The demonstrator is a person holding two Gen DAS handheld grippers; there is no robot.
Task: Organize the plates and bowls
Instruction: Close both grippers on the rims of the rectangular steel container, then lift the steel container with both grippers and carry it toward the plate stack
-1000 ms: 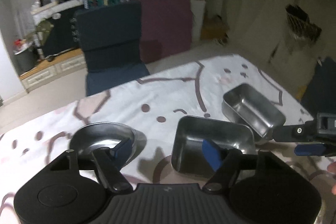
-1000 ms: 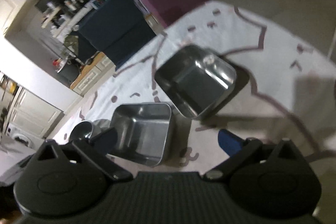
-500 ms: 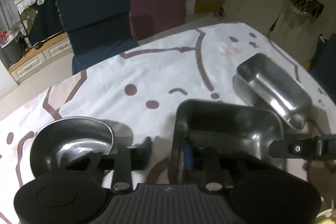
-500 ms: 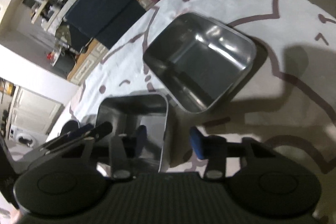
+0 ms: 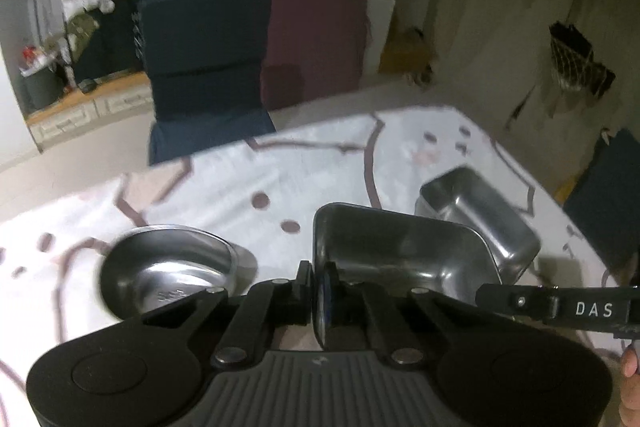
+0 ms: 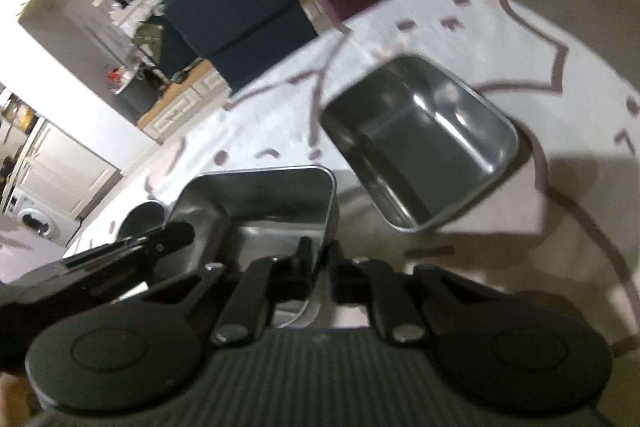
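Note:
A near steel rectangular tray (image 5: 400, 247) sits in front of both grippers. My left gripper (image 5: 318, 287) is shut on its left wall. My right gripper (image 6: 320, 263) is shut on its right wall (image 6: 326, 211). A second steel rectangular tray (image 5: 480, 211) lies just beyond it to the right; it also shows in the right wrist view (image 6: 420, 143). A round steel bowl (image 5: 168, 271) sits to the left, and its edge shows in the right wrist view (image 6: 140, 219).
The table (image 5: 240, 187) carries a white cloth with brown cartoon lines. A dark blue chair (image 5: 204, 67) and a maroon chair (image 5: 316, 43) stand at the far edge. The table's right edge (image 5: 560, 195) runs close past the second tray.
Both grippers went from open to shut, each closing on an opposite wall of the near tray. The blurred views show the cameras moving.

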